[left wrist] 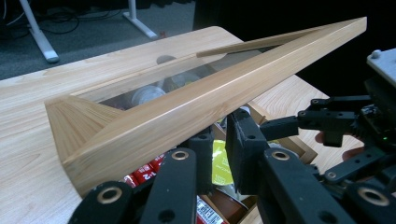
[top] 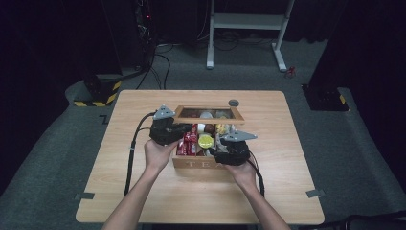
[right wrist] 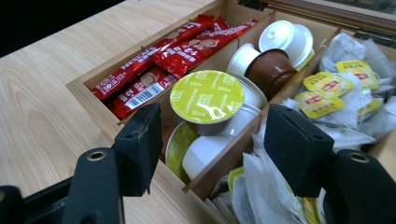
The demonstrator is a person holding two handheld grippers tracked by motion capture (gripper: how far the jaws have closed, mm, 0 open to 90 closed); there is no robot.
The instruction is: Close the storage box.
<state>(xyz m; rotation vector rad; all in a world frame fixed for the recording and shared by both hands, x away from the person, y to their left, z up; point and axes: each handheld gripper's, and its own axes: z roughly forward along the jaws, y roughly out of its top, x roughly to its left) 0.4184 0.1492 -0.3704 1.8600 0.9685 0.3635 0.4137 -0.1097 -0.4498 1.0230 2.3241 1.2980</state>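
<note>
A wooden tea box (top: 196, 163) stands mid-table with its glazed lid (top: 208, 115) raised. My left gripper (top: 184, 127) is at the lid's left end. In the left gripper view the lid's wooden rail (left wrist: 187, 107) crosses my left gripper (left wrist: 219, 140) and hides its fingertips, and the narrow jaws look shut on it. My right gripper (top: 218, 143) hangs over the box's middle compartment. Its jaws stand open either side of a yellow-lidded capsule (right wrist: 207, 95) without touching it. Red coffee sachets (right wrist: 159, 65) fill the left compartment and tea bags (right wrist: 336, 88) the right.
More capsules, one brown (right wrist: 271, 67) and one white (right wrist: 285, 37), lie behind the yellow one. A small dark round object (top: 233, 102) sits on the table (top: 143, 191) behind the box. A white stand (top: 246, 21) and a striped base (top: 100, 96) are on the floor beyond.
</note>
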